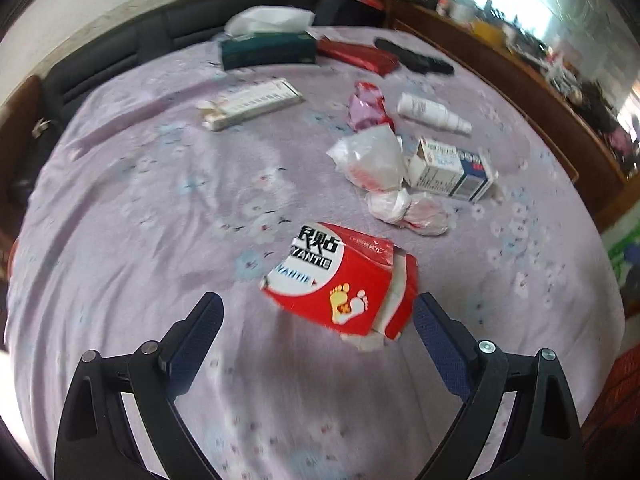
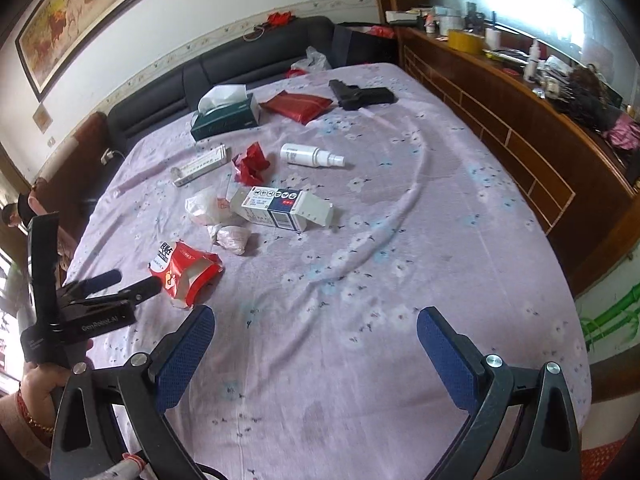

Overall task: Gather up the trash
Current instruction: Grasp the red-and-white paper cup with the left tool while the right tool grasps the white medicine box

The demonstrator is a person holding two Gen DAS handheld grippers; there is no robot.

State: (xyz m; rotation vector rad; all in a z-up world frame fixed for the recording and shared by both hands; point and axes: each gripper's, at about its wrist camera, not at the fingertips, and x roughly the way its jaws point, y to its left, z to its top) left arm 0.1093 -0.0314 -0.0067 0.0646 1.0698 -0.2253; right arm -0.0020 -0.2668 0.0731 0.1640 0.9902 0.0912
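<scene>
A torn red and white carton (image 1: 344, 276) lies on the lilac bedsheet (image 1: 160, 220). My left gripper (image 1: 318, 308) is open just in front of it, the carton's near end between the fingertips. In the right wrist view the left gripper (image 2: 132, 280) reaches the same carton (image 2: 184, 272) from the left. Behind lie crumpled white plastic wrappers (image 1: 372, 160), white wads (image 1: 408, 208), a blue and white medicine box (image 1: 452, 172) and a crumpled red wrapper (image 1: 368, 106). My right gripper (image 2: 316, 320) is open and empty over bare sheet.
A white spray bottle (image 2: 310, 156), a long white box (image 2: 202, 166), a green tissue box (image 2: 226, 116), a red packet (image 2: 298, 106) and a black toy pistol (image 2: 360, 94) lie further back. A dark headboard (image 2: 240, 60) and a cluttered wooden ledge (image 2: 500, 92) border the bed.
</scene>
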